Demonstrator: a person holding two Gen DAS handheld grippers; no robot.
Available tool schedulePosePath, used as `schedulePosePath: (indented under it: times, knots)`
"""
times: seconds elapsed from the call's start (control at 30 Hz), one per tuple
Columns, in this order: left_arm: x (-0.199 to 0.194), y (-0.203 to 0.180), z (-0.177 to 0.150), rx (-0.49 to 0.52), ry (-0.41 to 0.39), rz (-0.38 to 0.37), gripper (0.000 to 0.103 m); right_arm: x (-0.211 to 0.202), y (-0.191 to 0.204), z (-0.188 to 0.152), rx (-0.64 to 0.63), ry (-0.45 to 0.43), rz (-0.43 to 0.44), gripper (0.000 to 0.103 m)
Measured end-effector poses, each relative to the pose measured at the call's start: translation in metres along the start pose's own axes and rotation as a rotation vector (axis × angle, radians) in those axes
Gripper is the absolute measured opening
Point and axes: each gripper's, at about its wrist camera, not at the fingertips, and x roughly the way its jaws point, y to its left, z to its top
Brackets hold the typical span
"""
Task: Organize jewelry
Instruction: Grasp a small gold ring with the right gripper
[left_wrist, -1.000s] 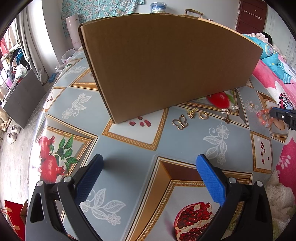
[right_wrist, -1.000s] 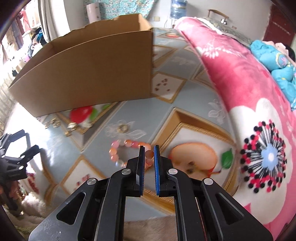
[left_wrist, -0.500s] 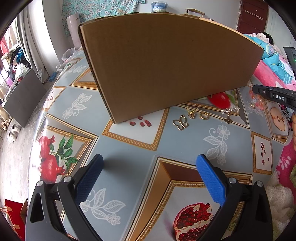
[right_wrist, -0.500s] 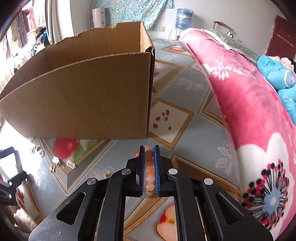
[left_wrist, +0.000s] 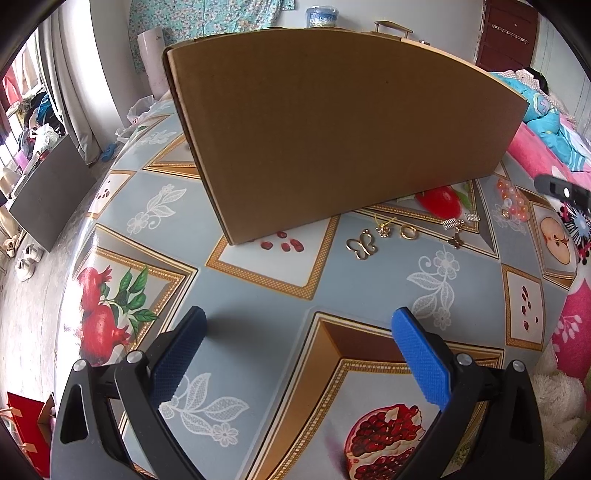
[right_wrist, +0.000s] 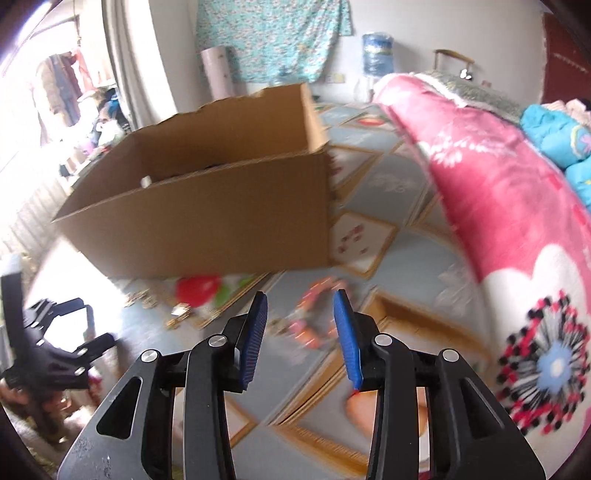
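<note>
Item: beaded bracelet (left_wrist: 511, 201), pink and orange beads, one loop. We find it lying on the patterned tablecloth (left_wrist: 258, 295), just off the right front corner of the cardboard box (left_wrist: 332, 140), outside the box and not in it. In the right wrist view it is blurred; the beads show low between the blue pads, on the cloth beneath them and clear of both.

Handling, as we judge it: light, limp, probably strung on elastic, so it folds and slides off smooth pads. The beads are hard and round and roll on the glossy cloth. We would pinch across one side of the loop, two or three beads between the pads, not span the whole ring.

Right gripper (right_wrist: 301, 325): jaws have just been opening and stand apart, nothing pressed between them. It hangs above the bracelet, pointing down toward the box's near wall.

Left gripper (left_wrist: 295, 347): jaws wide apart, empty, held over bare cloth well short of the box.

Other pieces on the cloth, in front of the box: gold butterfly (left_wrist: 361, 246), small flower stud (left_wrist: 384, 229), gold ring (left_wrist: 408, 232), further small gold pieces (left_wrist: 456, 230) near the bracelet.
</note>
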Motion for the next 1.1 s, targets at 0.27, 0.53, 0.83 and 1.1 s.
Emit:
schedulePosePath:
  times: [0.27,0.53,0.83,1.1]
  knots:
    - [-0.002,0.0,-0.002,0.004,-0.018,0.001,0.099,0.021,0.014,-0.02,0.008,0.098,0.073,0.036]
    - [-0.002,0.0,-0.002,0.01,-0.015,-0.004,0.099,0.043,0.0,-0.005,0.013,0.114,0.052,0.028]
    - [-0.001,0.0,-0.001,0.013,-0.019,-0.006,0.099,0.05,0.018,0.0,-0.133,0.095,-0.045,0.015]
    - [-0.001,0.0,-0.002,0.021,-0.022,-0.011,0.099,0.043,0.032,-0.008,-0.164,0.091,-0.042,0.01]
